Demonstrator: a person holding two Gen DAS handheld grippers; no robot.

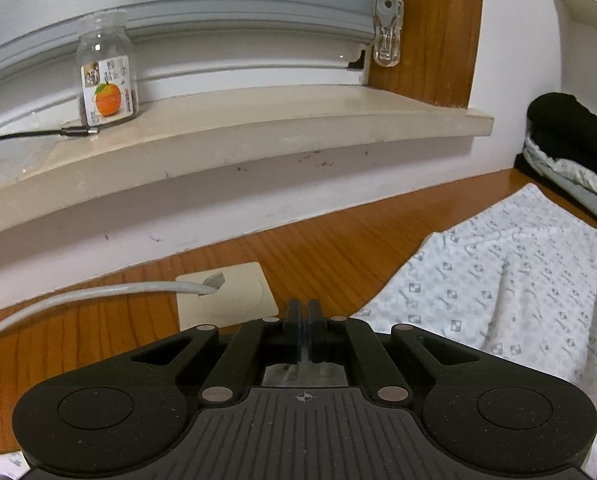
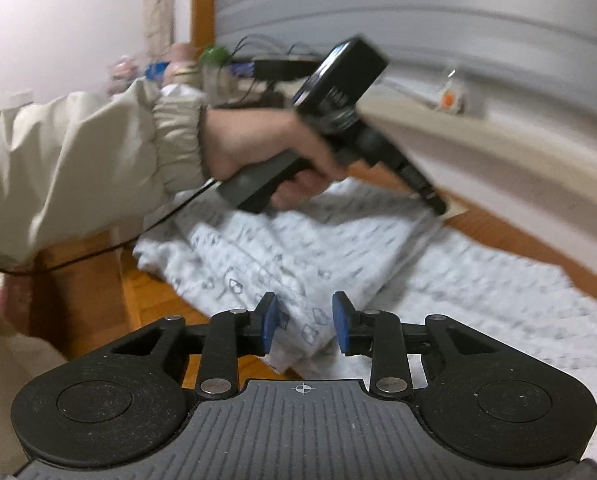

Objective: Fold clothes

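Note:
A white garment with a small grey print (image 1: 498,288) lies spread on the wooden table (image 1: 98,340). In the left wrist view my left gripper (image 1: 304,316) is shut, its pads pressed together with a thin strip of cloth showing behind them. The right wrist view is blurred. In it a person's hand (image 2: 258,140) in a beige sleeve (image 2: 78,160) holds the left gripper (image 2: 438,208), whose tip pinches a raised edge of the garment (image 2: 298,248). My right gripper (image 2: 304,326) is open, and a folded corner of the cloth lies between its blue pads (image 2: 340,328) without being pressed.
A glass jar with an orange label (image 1: 106,80) and a black cable (image 1: 18,136) sit on the stone window sill (image 1: 258,128). A white cable (image 1: 78,296) runs into a beige cable plate (image 1: 226,292) in the table. Folded clothes (image 1: 570,152) are stacked at the right.

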